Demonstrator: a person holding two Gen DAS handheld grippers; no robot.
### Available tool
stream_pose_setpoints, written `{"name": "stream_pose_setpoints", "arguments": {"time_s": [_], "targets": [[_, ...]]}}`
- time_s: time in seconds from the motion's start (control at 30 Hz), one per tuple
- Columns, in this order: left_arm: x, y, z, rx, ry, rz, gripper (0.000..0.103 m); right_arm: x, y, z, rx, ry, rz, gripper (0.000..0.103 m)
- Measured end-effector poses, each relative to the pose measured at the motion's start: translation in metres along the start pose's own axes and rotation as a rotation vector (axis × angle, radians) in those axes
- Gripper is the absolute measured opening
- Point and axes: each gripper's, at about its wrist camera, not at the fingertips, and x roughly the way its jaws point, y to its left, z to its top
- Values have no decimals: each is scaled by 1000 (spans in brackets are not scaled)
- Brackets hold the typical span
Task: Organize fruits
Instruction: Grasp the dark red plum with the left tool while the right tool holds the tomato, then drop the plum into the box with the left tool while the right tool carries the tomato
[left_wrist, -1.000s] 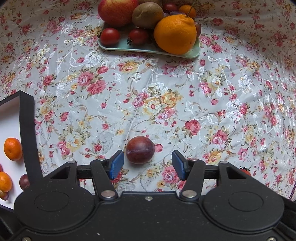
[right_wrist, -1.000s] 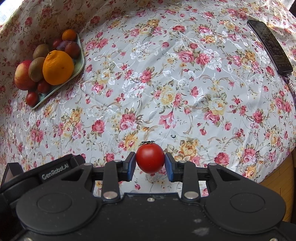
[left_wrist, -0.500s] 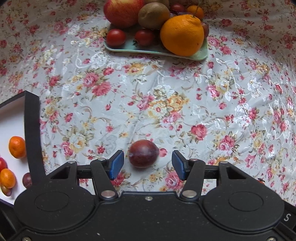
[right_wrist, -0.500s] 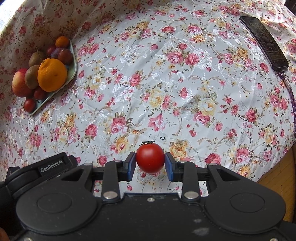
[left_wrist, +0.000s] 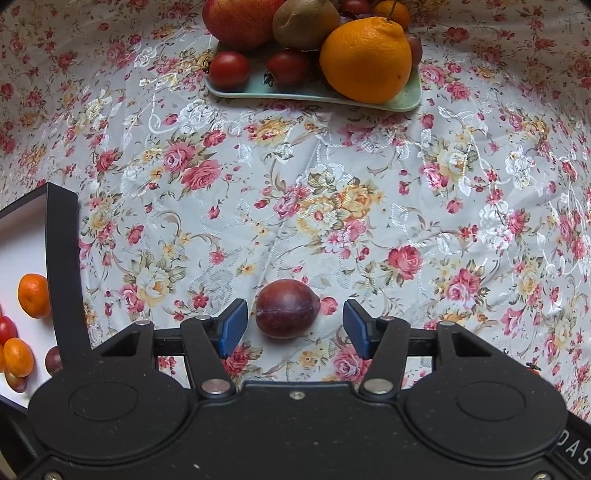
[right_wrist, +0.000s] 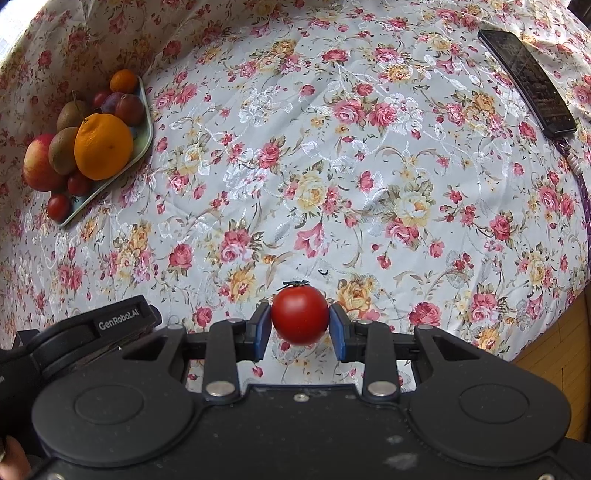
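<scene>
- Floral tablecloth (left_wrist: 461, 155) covered the whole work surface; a green tray (left_wrist: 236, 90) sat at its far side.
- Left gripper (left_wrist: 291, 328), jaws wide and empty, had closed in on the plum (left_wrist: 287, 308), which lay on the cloth well short of the tray; the grasp looked imminent.
- Right gripper (right_wrist: 300, 325) remained clamped on one tomato (right_wrist: 300, 314), held right of the tray.
- Count on the tray: one orange (left_wrist: 365, 59), one apple (left_wrist: 240, 18), two tomatoes in front; others were partly hidden.

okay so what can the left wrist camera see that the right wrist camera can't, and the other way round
Only the left wrist view shows the open left gripper around a plum lying on the cloth, and a white box holding small fruits. Only the right wrist view shows the right gripper clamping a tomato, and a phone. Both show the fruit tray and floral tablecloth.
</scene>
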Motion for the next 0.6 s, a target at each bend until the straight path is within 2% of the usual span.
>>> {"name": "stream_pose_setpoints", "arguments": {"time_s": [0.17, 0.27, 0.4, 0.6], "targets": [[5, 4, 2, -30, 17, 6, 60, -1, 0, 0, 1, -1, 2, 34], [9, 7, 2, -55, 32, -14, 47, -3, 2, -1, -1, -1, 8, 34], [8, 13, 2, -92, 15, -45, 46, -6, 7, -2, -10, -5, 16, 34], [-6, 20, 1, -93, -31, -55, 45, -10, 11, -3, -14, -13, 29, 34]]}}
